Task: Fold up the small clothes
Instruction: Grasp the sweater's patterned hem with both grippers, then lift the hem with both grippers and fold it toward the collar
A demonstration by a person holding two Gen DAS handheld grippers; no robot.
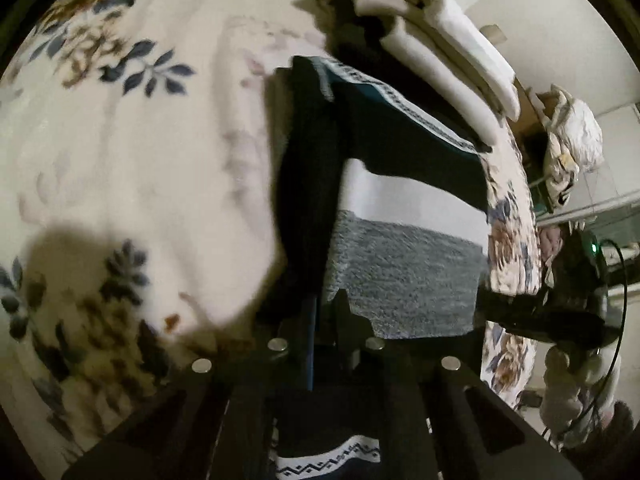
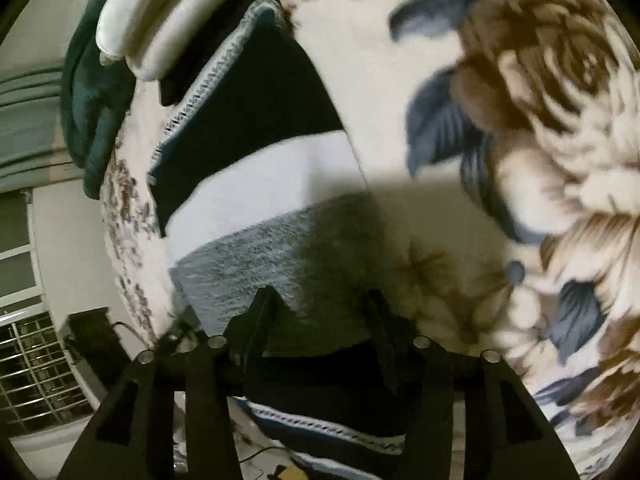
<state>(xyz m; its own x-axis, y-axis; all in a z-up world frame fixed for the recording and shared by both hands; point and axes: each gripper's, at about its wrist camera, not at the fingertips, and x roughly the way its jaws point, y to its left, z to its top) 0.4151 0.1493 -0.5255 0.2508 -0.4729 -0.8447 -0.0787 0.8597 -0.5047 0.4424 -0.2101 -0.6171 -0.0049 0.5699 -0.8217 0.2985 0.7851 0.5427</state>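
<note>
From my left wrist camera I see the left gripper [image 1: 320, 320] with its two fingers drawn close together, pinching a dark fold of the sweater [image 1: 404, 272] that rises as a near-vertical ridge between them. The sweater is banded: navy at the far end, then white, then a heathered grey band nearest me, with a patterned white trim along the navy edge. It lies on the floral blanket [image 1: 140, 160], whose cream ground carries blue leaves and brown blossoms. Beyond the sweater's far end sits a stack of folded cream-white clothes [image 1: 440, 60], touching or just beside the navy part; I cannot tell which. From my right wrist camera the right gripper [image 2: 320, 312] has its fingers spread apart over the near edge of the grey band of the sweater [image 2: 280, 248]; whether the tips touch the cloth I cannot tell. The blanket [image 2: 520, 120] fills the right side there, and the cream stack [image 2: 160, 20] lies past the navy end, with a dark teal cloth [image 2: 88, 100] beside it.
</note>
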